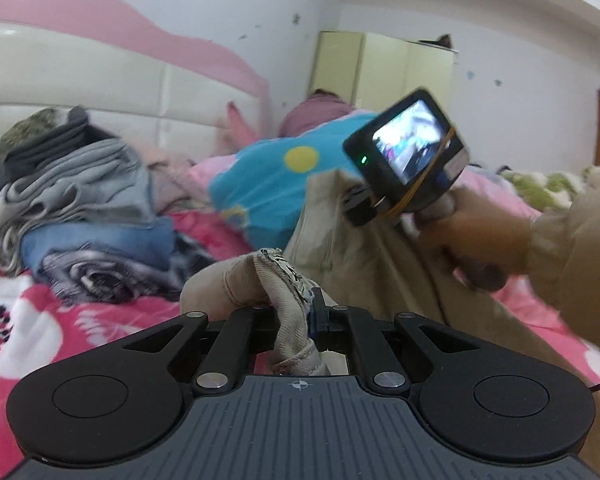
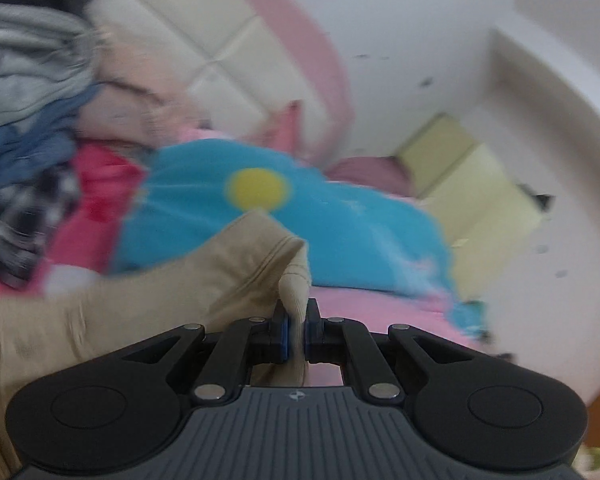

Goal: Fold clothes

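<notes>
Beige trousers [image 1: 284, 280], label side only on left wrist view

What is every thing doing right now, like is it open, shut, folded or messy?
Left gripper: shut on the beige garment.
Right gripper: shut on another part of the beige garment.
Beige garment: lifted, not folded yet.
Clothes pile: stacked, somewhat rumpled.
Blue pillow: lying on the bed.
Wardrobe: doors shut.
</notes>
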`<state>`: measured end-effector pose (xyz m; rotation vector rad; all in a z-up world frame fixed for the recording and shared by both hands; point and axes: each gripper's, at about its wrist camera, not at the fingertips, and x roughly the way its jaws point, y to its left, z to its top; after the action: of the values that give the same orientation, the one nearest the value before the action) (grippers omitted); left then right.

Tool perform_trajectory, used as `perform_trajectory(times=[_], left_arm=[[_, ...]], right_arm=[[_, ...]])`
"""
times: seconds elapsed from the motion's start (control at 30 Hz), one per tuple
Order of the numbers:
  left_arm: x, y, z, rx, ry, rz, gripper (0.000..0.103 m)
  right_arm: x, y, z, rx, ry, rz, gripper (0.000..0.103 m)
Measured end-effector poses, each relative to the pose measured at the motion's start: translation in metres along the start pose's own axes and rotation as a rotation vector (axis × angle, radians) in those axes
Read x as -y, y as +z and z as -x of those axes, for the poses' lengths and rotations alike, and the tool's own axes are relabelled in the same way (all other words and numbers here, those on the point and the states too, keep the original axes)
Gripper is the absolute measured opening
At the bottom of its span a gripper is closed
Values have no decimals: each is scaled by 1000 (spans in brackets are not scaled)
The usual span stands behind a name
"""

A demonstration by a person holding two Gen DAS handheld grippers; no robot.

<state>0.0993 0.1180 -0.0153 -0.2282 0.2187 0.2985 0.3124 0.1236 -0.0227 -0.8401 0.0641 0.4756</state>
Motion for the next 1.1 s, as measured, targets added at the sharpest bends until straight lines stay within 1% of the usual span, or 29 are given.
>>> perform_trajectory(times=[0.07,0.13,0.2,0.3,0.33,0.37,0.4,0.43,0.47,0.5,0.57,0.63,0.67,0.7,0.8,0.9,0.93,0.97,1.0,1.1], left_arm=[[-10,-1,5,25,38,19,6],[-19,2,8,48,78,31,6],[-22,1,5,17,93,28,6],[-28,-4,-4,-73,104,56,10],[-29,-3,-3,-83,102,67,11],[-30,-3,-2,-90,99,76,14],[-30,-3,0,-89,96,82,20],[-30,-3,3,-88,92,89,24],[-30,-2,6,-89,85,100,32],[-31,-3,7,-92,77,111,35],[-34,-4,7,-101,62,128,36],[-37,-3,5,-116,38,156,38],[-38,-2,6,-124,23,176,41],[-38,-1,7,-133,9,191,42],[-36,0,8,-165,-17,207,44],[-30,0,9,-197,-26,191,46],[-27,0,9,-203,-27,180,47],[-23,0,8,-208,-24,166,48],[-18,0,7,-211,-16,144,49],[-6,1,7,-225,6,94,49]], right_arm=[[-22,3,-17,7,60,-17,6],[-30,13,-25,37,97,-67,6],[-37,21,-32,51,142,-100,6],[-52,26,-51,-9,251,-97,7],[-59,27,-57,-36,279,-79,8],[-67,25,-60,-70,282,-35,9],[-70,22,-59,-86,273,-4,16],[-71,19,-57,-101,270,18,22],[-66,17,-52,-106,268,23,35],[-59,16,-46,-110,266,22,44],[-34,14,-26,-118,264,-18,46],[0,9,4,-127,256,-96,49],[19,5,22,-132,250,-143,59],[39,0,42,-136,248,-199,65],[97,-22,116,-151,264,-415,69],[128,-61,203,-181,283,-603,70],[134,-73,230,-193,289,-655,70],[131,-83,254,-210,295,-684,70],[122,-93,274,-229,311,-698,70],[80,-120,329,-294,363,-684,70]])
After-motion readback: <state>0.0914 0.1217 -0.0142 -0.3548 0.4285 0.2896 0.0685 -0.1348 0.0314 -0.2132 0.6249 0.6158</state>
